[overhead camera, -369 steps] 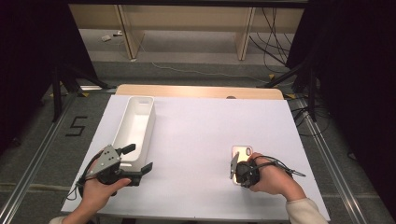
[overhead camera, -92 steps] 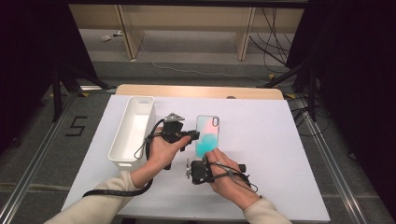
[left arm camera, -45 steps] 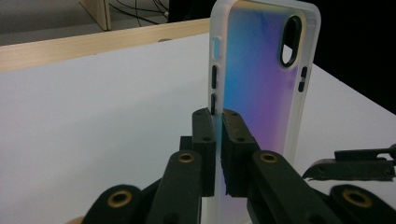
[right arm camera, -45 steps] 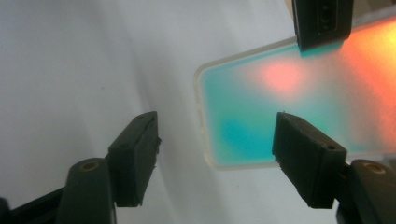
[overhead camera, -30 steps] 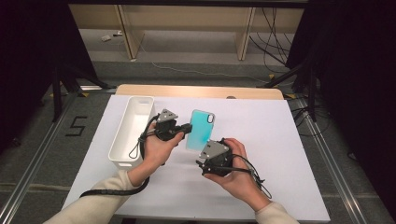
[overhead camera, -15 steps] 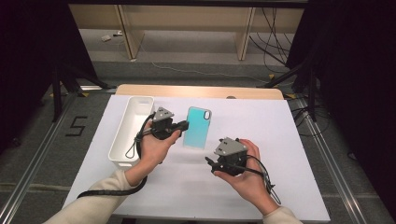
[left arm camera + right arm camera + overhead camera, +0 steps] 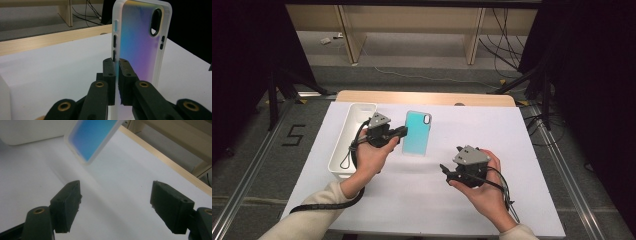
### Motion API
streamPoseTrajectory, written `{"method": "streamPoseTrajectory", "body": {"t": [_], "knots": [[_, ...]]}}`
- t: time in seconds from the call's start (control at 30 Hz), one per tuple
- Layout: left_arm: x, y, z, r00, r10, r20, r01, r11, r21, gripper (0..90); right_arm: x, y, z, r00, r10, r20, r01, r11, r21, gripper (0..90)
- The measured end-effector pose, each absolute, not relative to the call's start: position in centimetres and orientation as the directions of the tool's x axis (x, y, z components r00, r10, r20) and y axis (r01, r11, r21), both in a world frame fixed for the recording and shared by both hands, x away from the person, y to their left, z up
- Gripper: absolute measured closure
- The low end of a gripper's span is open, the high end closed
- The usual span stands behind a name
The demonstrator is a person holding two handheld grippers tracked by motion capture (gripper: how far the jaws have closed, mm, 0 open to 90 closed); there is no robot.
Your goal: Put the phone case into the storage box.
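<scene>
Since a second ago, drawn back toward the near edge: right gripper (image 7: 446, 170), jaws spread and empty. Left gripper (image 7: 401, 132) pinching phone case (image 7: 417, 133) by its side rim above the counter (image 7: 512, 130). Next, likely: carry toward white bin (image 7: 352, 131), release inside.

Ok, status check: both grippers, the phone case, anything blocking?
Left gripper shut on phone case edge, case off the table. Right gripper open, empty, clear of the case. White bin beside left hand, nothing blocking.

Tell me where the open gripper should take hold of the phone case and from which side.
Take the phone case by its free long edge, the one facing away from the white bin, coming in from the right gripper. The left gripper already pinches the opposite edge, and a thin rim suits a pinch.
</scene>
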State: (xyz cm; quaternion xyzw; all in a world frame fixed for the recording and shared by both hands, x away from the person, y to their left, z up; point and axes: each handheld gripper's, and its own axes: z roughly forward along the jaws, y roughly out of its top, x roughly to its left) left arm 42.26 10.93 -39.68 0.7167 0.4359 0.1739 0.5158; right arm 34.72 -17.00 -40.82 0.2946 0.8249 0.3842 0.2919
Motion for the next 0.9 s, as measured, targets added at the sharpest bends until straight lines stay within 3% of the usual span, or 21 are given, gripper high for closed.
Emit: {"method": "streamPoseTrajectory", "body": {"t": [0.9], "knots": [[42.3, 12.7, -38.5, 0.536, 0.822, -0.194, 0.414, -0.055, 0.909, 85.3, 34.1, -19.9, -40.9, -0.614, 0.775, -0.148, 0.3, 0.403, 0.865, 24.3]]}}
